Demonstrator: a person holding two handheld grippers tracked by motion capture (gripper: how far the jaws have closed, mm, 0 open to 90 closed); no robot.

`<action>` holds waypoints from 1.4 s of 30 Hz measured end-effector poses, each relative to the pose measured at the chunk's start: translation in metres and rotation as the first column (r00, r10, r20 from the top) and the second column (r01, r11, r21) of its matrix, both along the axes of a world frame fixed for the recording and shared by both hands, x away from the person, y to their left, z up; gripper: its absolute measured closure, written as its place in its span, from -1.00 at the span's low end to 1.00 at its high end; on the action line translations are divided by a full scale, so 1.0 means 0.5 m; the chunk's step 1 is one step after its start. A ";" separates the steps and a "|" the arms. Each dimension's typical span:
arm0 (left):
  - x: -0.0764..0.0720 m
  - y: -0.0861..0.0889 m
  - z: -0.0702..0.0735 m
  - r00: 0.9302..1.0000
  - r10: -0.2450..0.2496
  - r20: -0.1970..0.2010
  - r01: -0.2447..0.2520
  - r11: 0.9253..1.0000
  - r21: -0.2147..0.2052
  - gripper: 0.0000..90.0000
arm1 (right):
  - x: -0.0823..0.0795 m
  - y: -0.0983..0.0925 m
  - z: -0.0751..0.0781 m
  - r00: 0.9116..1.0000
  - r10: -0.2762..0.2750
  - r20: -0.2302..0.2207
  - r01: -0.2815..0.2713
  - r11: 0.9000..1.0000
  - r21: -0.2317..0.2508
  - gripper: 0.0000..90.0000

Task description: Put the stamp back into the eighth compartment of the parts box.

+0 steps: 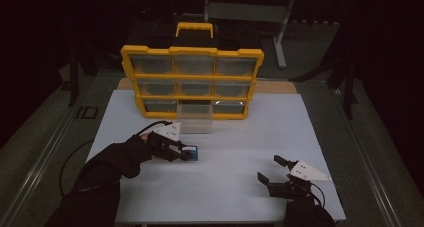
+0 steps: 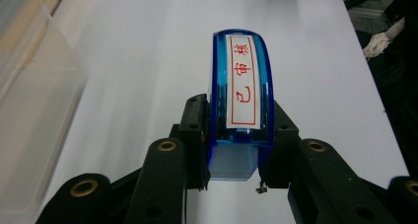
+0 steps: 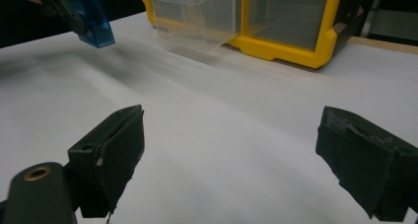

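Note:
A blue translucent stamp [image 2: 240, 103] with a white label in red characters is clamped between the two black jaws of my left gripper [image 2: 240, 135], held a little above the white table. From above, the left gripper [image 1: 187, 154] holds the blue stamp [image 1: 192, 152] just in front of the pulled-out clear drawer [image 1: 195, 117] of the yellow organiser [image 1: 192, 79]. The stamp [image 3: 93, 21] also hangs at the upper left of the right gripper view. My right gripper [image 1: 272, 169] stands open low over the table at the front right, its jaws wide apart with nothing between them [image 3: 231, 155].
The yellow organiser holds several clear drawers; its bottom middle drawer [image 3: 194, 14] juts out onto the white tabletop [image 1: 235, 152]. A clear drawer wall [image 2: 29, 110] is close at the left of the left gripper view. A metal frame [image 1: 280, 32] stands behind.

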State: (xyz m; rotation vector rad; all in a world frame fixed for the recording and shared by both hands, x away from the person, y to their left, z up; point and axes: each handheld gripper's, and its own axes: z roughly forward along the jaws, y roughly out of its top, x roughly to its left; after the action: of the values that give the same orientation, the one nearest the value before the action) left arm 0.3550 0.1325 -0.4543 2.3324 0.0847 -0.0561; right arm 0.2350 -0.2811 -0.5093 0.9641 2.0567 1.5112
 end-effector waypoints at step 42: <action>0.032 -0.021 0.169 0.998 -0.007 0.059 0.009 0.999 -0.038 0.55 | -0.001 0.000 0.001 1.000 0.002 0.006 -0.002 1.000 -0.002 -0.75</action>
State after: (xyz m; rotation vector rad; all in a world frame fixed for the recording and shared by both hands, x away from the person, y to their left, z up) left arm 0.3709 0.1220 -0.3698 2.2947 0.0440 0.0071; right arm 0.2346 -0.2809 -0.5085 0.9562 2.0550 1.5106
